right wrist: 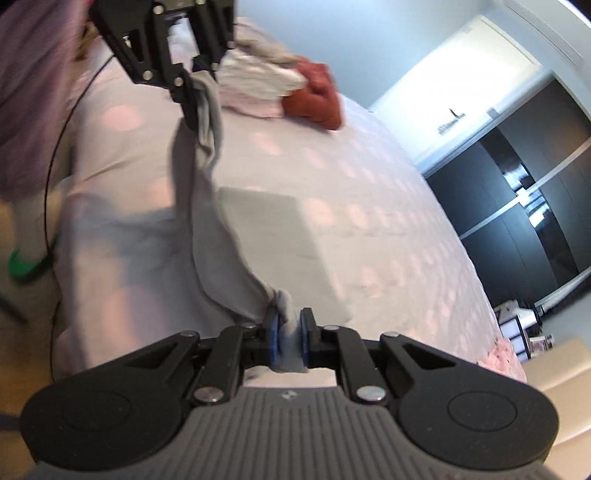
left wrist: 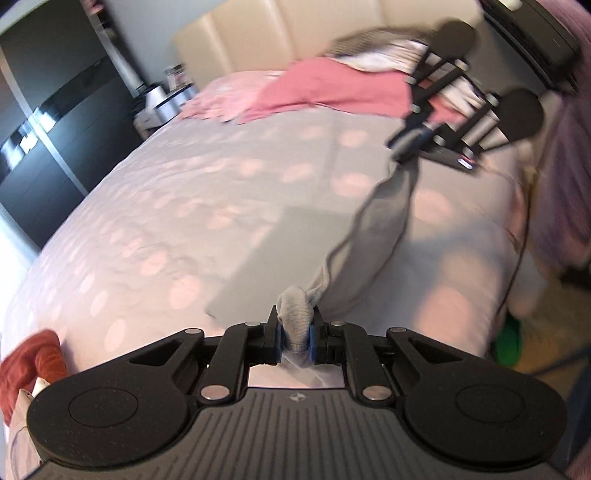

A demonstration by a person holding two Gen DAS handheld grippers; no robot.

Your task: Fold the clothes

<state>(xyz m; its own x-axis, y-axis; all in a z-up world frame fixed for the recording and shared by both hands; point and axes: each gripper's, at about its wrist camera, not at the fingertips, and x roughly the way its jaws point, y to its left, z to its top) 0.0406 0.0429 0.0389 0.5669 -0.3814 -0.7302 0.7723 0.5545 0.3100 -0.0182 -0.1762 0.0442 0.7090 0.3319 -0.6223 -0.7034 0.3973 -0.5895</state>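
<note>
Above the bed point(left wrist: 184, 206), a grey garment point(left wrist: 373, 225) hangs stretched between both tools. Left tool point(left wrist: 294, 338) and right tool point(right wrist: 289, 341) each pinch a bunched corner, probably keeping it taut for laying flat.

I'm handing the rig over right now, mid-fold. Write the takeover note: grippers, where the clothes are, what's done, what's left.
Left gripper: shut on one bunched end of the light grey cloth garment.
Right gripper: shut on the garment's other end.
The garment hangs stretched between the two grippers above the polka-dot bed cover; part of it appears to rest flat on the cover.
Elsewhere on the bed: a pink garment with a heap of white and striped clothes near the cream headboard, and a rust-red garment beside pale folded laundry.
Done: both ends are gripped.
Left: lay it down, fold it, then the remaining clothes.
</note>
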